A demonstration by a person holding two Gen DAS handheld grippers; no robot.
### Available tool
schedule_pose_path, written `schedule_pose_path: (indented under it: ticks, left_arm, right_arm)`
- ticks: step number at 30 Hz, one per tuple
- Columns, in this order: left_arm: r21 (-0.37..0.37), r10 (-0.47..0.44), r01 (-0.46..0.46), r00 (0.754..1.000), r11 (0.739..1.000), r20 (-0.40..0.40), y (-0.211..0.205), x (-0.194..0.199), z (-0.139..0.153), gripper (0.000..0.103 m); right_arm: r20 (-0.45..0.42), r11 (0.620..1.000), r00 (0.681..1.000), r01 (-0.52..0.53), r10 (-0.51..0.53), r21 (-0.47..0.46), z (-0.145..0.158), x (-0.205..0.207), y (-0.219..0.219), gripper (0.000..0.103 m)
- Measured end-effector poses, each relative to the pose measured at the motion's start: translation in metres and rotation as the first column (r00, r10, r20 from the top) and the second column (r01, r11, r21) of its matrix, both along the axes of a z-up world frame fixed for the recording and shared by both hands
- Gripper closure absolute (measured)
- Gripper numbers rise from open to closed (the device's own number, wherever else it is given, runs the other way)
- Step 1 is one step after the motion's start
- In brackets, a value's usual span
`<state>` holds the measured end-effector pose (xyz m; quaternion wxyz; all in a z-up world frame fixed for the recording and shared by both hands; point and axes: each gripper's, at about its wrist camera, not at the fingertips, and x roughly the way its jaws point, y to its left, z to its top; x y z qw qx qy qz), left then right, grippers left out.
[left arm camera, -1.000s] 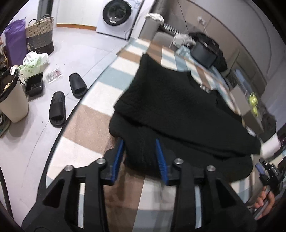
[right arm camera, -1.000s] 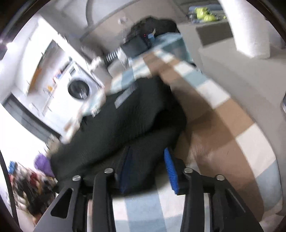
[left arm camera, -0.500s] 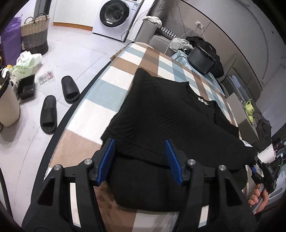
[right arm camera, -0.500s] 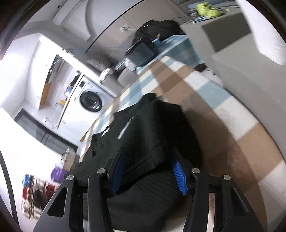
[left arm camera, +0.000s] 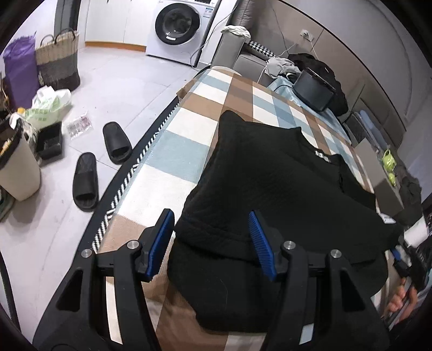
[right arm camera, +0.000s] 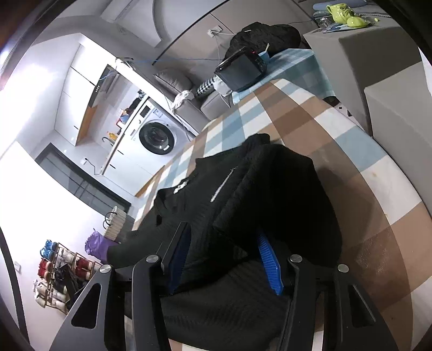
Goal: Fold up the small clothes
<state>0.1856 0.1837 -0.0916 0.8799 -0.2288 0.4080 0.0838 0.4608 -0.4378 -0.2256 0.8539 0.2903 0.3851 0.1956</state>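
A black knit sweater (left arm camera: 283,175) lies folded over on itself on the checked tablecloth (left arm camera: 172,151). My left gripper (left arm camera: 210,218) hovers over its near left edge. The blue pads (left arm camera: 162,237) stand wide apart, with cloth lying under and between them but not pinched. In the right wrist view the same sweater (right arm camera: 270,183) bulges up between the pads of my right gripper (right arm camera: 221,232), which stand apart at the fold's right end without squeezing it. The right gripper's tip (left arm camera: 405,264) and the hand holding it (left arm camera: 402,299) show at the left view's right edge.
A black box-like device (left arm camera: 313,90) sits at the table's far end. A grey block with a green mug (left arm camera: 388,159) stands on the right. On the floor to the left are two black slippers (left arm camera: 116,141), a bin (left arm camera: 16,167), a woven basket (left arm camera: 58,60) and a washing machine (left arm camera: 178,24).
Both grippers' jaws have widened and let go of the sweater's edge. Both hands drew back a little toward the near table edge. The folded layer now rests on the sweater.
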Motion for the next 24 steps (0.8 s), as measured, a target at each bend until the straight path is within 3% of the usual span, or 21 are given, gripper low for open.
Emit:
schedule_pose_path:
  ticks: [4,6,8,11,13,14,16,18,24]
  left_arm:
    - [0.007,-0.014,0.014,1.000,1.000,-0.006,-0.001,0.012,-0.007,0.049]
    - [0.022,-0.018,0.017,1.000,1.000,0.011,-0.004,0.014,-0.005,0.054]
    - [0.043,-0.017,0.015,0.999,0.999,0.040,-0.007,0.015,0.000,0.077]
    - [0.058,-0.007,0.003,0.997,0.998,0.076,-0.007,0.015,0.009,0.097]
    - [0.055,-0.002,-0.003,0.996,0.999,0.091,-0.008,0.018,0.015,0.099]
    - [0.057,-0.001,-0.005,0.995,0.998,0.098,-0.008,0.019,0.018,0.099]
    - [0.060,0.000,-0.007,0.993,0.998,0.115,-0.009,0.021,0.025,0.100]
    - [0.047,-0.003,-0.004,0.991,0.999,0.134,-0.008,0.023,0.032,0.100]
    - [0.049,0.000,-0.010,0.982,0.999,0.188,0.001,0.041,0.058,0.100]
  right_arm:
    - [-0.016,1.000,1.000,0.011,-0.011,-0.003,-0.004,0.002,0.000,0.051]
    - [-0.024,1.000,0.999,0.022,-0.022,-0.007,-0.005,0.002,-0.001,0.051]
    - [-0.026,0.999,0.999,0.034,-0.034,-0.006,-0.005,0.001,-0.003,0.051]
    - [-0.049,0.997,0.996,0.070,-0.071,-0.012,-0.007,0.004,-0.004,0.051]
    - [-0.085,0.994,0.990,0.109,-0.110,-0.016,-0.011,0.010,-0.006,0.056]
    - [-0.100,0.992,0.987,0.125,-0.126,-0.010,-0.012,0.013,-0.007,0.067]
    - [-0.115,0.990,0.984,0.138,-0.135,0.015,-0.014,0.018,-0.007,0.074]
    - [-0.093,0.991,0.988,0.129,-0.125,0.045,-0.009,0.020,-0.005,0.091]
    - [0.007,0.990,0.997,0.069,-0.071,0.124,0.024,0.031,0.003,0.095]
